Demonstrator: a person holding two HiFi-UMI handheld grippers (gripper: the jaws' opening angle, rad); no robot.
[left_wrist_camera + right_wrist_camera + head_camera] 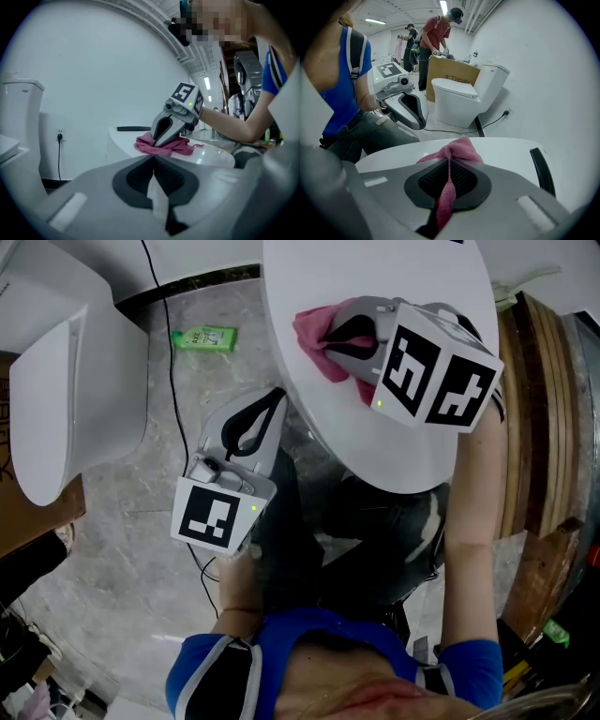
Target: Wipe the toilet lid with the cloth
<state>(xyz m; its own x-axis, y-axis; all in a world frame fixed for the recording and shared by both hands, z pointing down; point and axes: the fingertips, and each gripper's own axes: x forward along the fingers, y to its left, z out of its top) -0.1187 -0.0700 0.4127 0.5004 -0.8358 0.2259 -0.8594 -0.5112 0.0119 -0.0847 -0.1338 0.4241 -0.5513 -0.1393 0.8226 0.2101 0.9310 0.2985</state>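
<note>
The white toilet lid (375,427) lies shut below me. A pink cloth (317,337) rests bunched on its left part. My right gripper (330,335) is shut on the cloth and holds it down on the lid; in the right gripper view a strip of cloth (459,151) runs back between the jaws over the lid (506,152). My left gripper (277,395) hangs beside the lid's left edge, shut and empty. In the left gripper view its tips (153,158) meet, with the right gripper (161,138) and the cloth (164,146) beyond on the lid (211,158).
A second white toilet (66,381) stands at the left, with a cardboard box (37,517) near it. A green bottle (203,337) and a black cable (170,362) lie on the marble floor. Wooden boards (536,418) line the right side. People stand in the background (433,42).
</note>
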